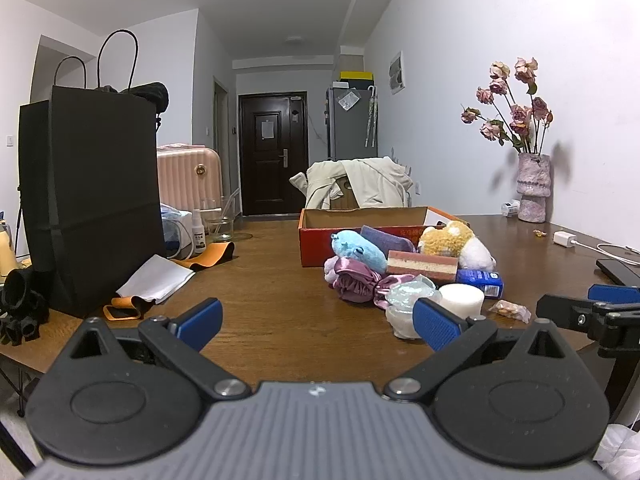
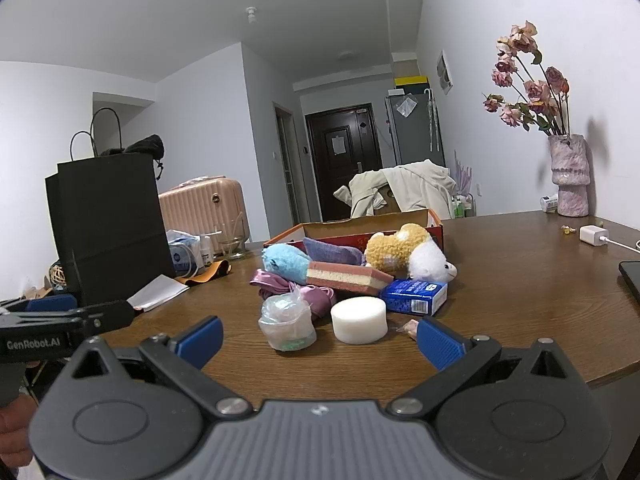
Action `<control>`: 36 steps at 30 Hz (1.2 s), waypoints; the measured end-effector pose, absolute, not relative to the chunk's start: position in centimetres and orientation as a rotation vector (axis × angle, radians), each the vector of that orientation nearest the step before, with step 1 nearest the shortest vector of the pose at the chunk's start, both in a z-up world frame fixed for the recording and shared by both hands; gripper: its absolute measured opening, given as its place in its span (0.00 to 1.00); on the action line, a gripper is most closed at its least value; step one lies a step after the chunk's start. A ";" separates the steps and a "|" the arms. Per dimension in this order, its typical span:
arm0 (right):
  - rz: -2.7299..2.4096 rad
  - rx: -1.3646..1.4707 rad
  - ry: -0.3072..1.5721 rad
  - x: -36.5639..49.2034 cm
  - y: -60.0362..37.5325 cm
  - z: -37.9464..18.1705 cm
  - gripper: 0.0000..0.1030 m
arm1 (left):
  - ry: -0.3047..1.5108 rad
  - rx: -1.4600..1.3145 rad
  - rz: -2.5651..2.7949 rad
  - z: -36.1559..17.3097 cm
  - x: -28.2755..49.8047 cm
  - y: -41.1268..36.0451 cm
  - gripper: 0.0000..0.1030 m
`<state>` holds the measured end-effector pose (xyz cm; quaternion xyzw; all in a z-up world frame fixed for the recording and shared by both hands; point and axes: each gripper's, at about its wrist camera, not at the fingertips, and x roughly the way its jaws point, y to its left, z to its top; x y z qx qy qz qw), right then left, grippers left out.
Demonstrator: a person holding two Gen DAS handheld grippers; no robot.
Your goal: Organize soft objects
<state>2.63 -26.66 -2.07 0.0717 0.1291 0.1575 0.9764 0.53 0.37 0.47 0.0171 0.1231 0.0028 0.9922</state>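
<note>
A heap of soft things lies on the wooden table (image 1: 272, 280) before an open red cardboard box (image 1: 320, 254): a blue plush (image 1: 354, 248), a yellow-and-white plush (image 1: 460, 246), a pink-and-cream sponge block (image 1: 422, 266), a purple cloth pouch (image 1: 386, 238), mauve satin fabric (image 1: 356, 282), a white foam cylinder (image 2: 359, 319) and a clear plastic bundle (image 2: 286, 318). My left gripper (image 1: 318, 322) is open and empty, short of the heap. My right gripper (image 2: 318, 338) is open and empty, just before the cylinder and bundle.
A tall black paper bag (image 1: 90, 200) stands at the left with white paper (image 1: 156, 278) and orange straps beside it. A blue carton (image 2: 416, 296) lies by the heap. A vase of dried roses (image 2: 568, 176), a white charger (image 2: 594, 235) and a dark device (image 2: 632, 276) are at the right.
</note>
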 end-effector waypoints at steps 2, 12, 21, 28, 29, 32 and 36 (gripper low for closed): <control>0.318 0.147 0.261 2.9 -26.7 -2.0 1.00 | 0.242 0.033 0.009 0.6 0.6 0.4 1.00; 0.312 0.160 0.280 4.5 -27.0 -1.9 1.00 | 0.268 0.030 0.015 0.8 2.4 0.4 1.00; 0.286 0.081 0.296 7.3 -25.9 -1.3 1.00 | 0.362 0.022 -0.065 0.3 6.6 0.0 1.00; 0.185 -0.045 0.358 10.6 -24.9 -1.9 1.00 | 0.404 0.021 -0.134 -0.3 10.5 -0.7 1.00; 0.176 -0.049 0.365 11.1 -25.0 -2.0 1.00 | 0.413 0.018 -0.151 -0.4 11.2 -0.9 1.00; 0.195 -0.010 0.398 12.3 -25.8 -2.2 0.98 | 0.443 0.012 -0.208 -0.9 12.8 -1.6 1.00; 0.156 0.002 0.454 13.9 -26.7 -3.3 0.79 | 0.476 0.037 -0.269 -1.9 14.4 -3.1 0.96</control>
